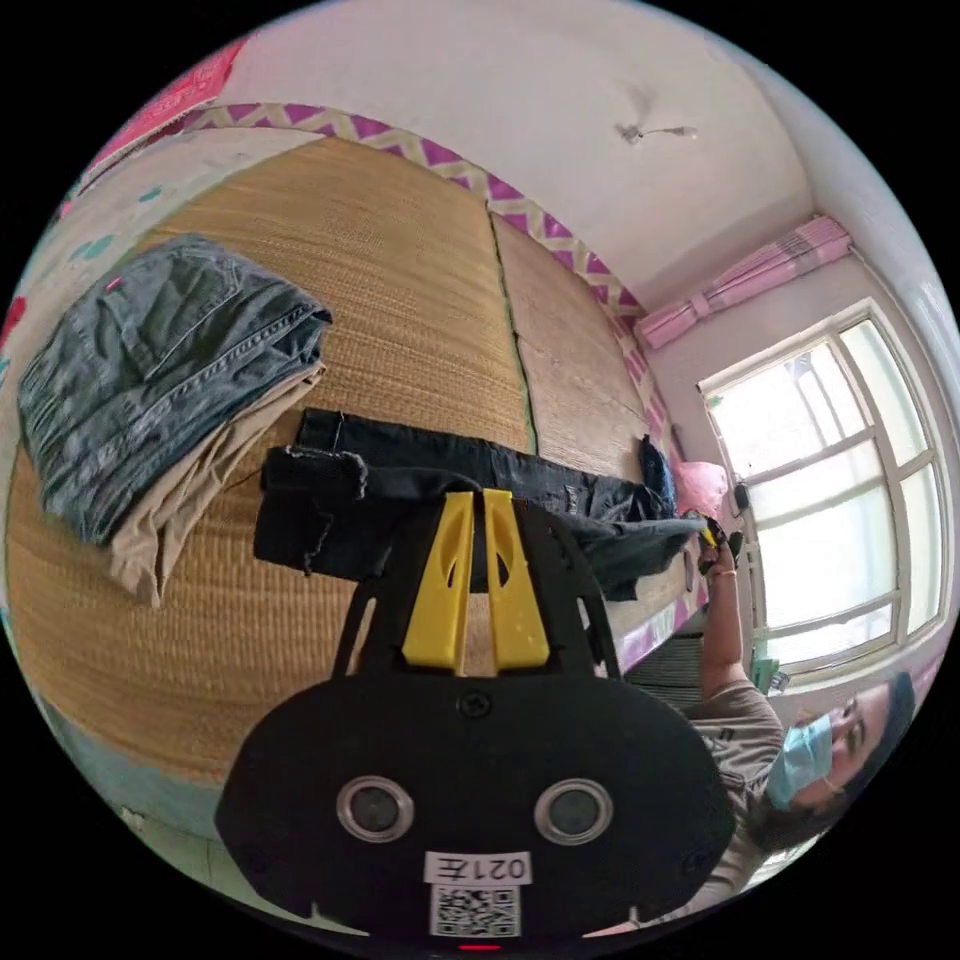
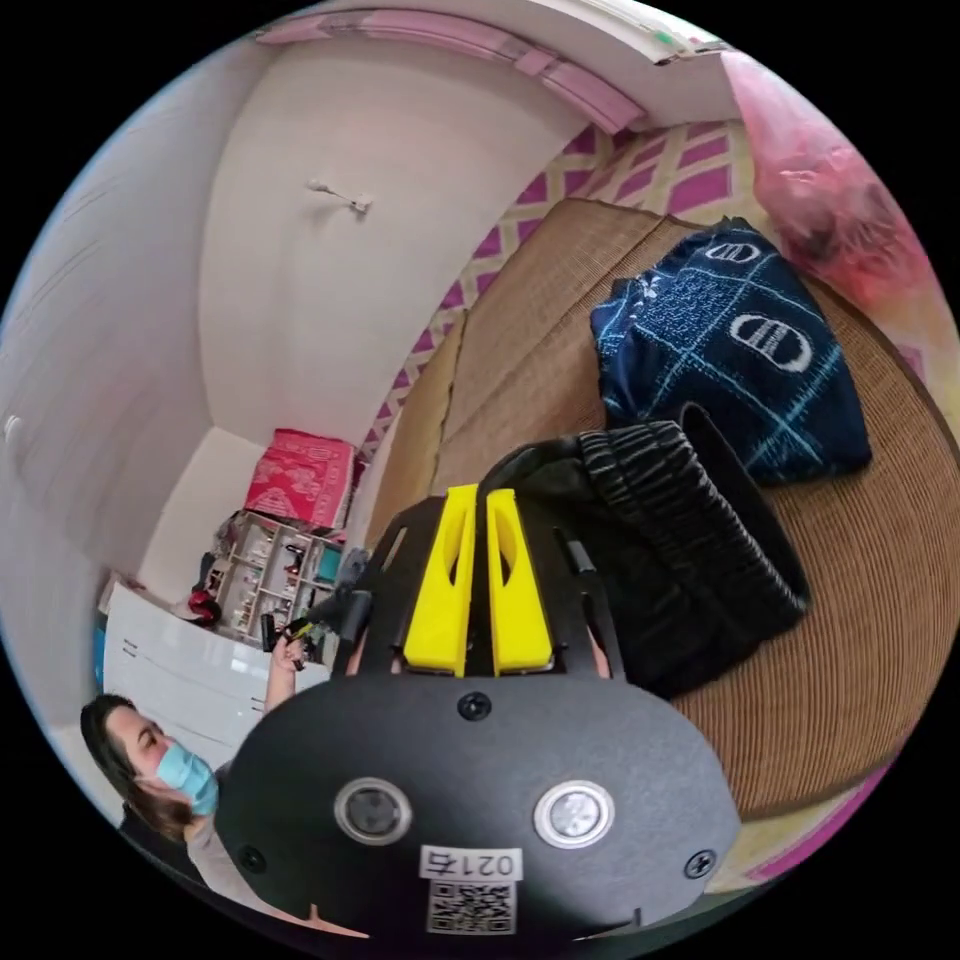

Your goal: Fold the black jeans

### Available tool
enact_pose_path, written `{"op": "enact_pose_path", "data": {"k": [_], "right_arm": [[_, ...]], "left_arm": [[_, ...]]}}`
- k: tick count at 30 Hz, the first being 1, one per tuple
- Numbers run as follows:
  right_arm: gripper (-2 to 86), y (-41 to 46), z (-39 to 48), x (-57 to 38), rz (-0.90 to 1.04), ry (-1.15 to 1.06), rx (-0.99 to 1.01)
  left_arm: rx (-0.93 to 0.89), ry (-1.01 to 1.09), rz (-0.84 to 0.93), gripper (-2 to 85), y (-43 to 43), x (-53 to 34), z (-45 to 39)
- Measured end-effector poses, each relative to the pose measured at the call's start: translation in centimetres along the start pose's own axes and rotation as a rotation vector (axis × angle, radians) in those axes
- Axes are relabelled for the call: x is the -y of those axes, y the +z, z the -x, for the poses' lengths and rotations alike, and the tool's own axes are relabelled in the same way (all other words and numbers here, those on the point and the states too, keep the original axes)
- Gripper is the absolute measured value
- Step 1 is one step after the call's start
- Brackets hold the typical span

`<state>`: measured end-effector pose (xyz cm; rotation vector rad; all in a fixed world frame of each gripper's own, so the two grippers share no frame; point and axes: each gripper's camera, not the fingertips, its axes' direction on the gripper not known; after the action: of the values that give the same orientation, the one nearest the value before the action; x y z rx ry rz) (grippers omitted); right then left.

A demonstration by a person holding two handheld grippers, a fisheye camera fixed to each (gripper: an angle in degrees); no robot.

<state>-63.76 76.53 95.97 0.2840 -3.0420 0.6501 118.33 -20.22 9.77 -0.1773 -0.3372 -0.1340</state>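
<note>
Black jeans apparently pinched by left gripper.

- My left gripper pinched the hem of the black jeans, jaws closed.
- Folded blue jeans lay beside them on the straw mat.

We see the black jeans stretched across the woven straw mat. A stack of folded grey denim and beige trousers lies beside one end, a dark blue patterned blanket by the other.
</note>
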Motion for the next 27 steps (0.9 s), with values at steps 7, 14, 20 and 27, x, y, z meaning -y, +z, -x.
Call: {"op": "enact_pose_path", "data": {"k": [7, 14, 20, 27], "right_arm": [[5.7, 12.9, -7.9, 5.3, 0.054, 0.105, -0.029], [2.1, 11.1, -4.7, 2.0, 0.057, -0.108, 0.039], [0.1, 15.1, 3.5, -3.4, 0.195, -0.345, 0.046], [-0.6, 19.1, 7.0, -9.0, 0.268, -0.397, 0.08]], "left_arm": [[-0.061, -0.205, 0.097, 4.4, 14.7, 8.2, 9.5], [0.02, 0.007, -0.011, 9.6, 11.2, 3.5, 9.3], [0.175, -0.049, -0.133, 8.8, 12.0, -1.2, 8.2], [0.314, -0.192, -0.161, 8.8, 14.1, -1.1, 10.3]]}}
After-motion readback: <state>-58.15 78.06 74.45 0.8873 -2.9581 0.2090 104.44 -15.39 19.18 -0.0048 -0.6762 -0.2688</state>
